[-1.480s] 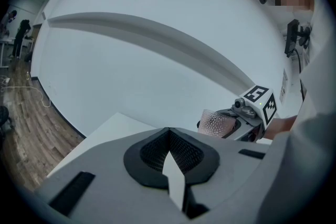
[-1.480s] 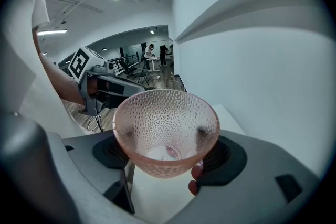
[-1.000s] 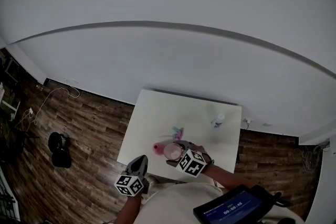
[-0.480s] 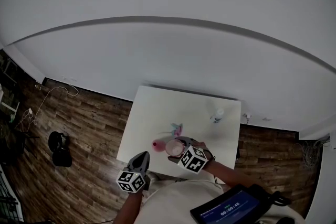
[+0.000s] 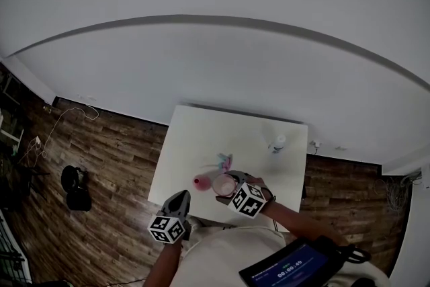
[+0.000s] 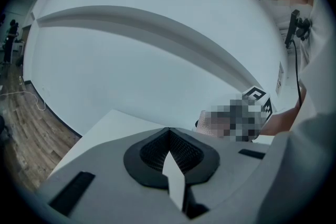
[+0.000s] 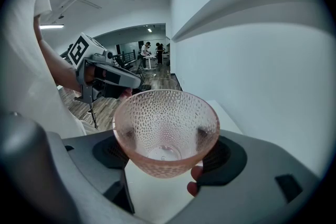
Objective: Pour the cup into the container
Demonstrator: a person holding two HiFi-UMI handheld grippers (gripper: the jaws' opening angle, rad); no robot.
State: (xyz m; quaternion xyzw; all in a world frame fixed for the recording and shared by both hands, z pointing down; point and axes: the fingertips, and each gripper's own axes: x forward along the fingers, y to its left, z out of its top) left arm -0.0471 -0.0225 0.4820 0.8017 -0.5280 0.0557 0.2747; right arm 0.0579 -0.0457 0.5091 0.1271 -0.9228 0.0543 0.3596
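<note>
Cup (image 7: pixel 165 134), pink and dimpled all over, is pinched by its lower sides between the widely spread jaws of the right tool (image 7: pixel 164 153), whose dark pads (image 7: pixel 202 134) are seen pressed against the wall through the translucent material. The cup is held roughly upright, with its mouth turned toward the camera of the right gripper view. In the head view it is seen over the 6 o'clock part of the white counter (image 5: pixel 201 138), close to the person. A small pink item (image 5: pixel 200 182), too small to be made out, is seen just beside the cup at its 9 o'clock. A cluster of colourful bits (image 5: pixel 225 161) lies at its 12 o'clock, and a small white bottle (image 5: pixel 277 143) stands well apart at 2 o'clock. The left tool (image 6: pixel 169 136) is held with its jaws pressed together and nothing between them. It hangs near the counter's edge at 7 o'clock of the cup, apart from it, above the wooden floor (image 5: pixel 114 165).
</note>
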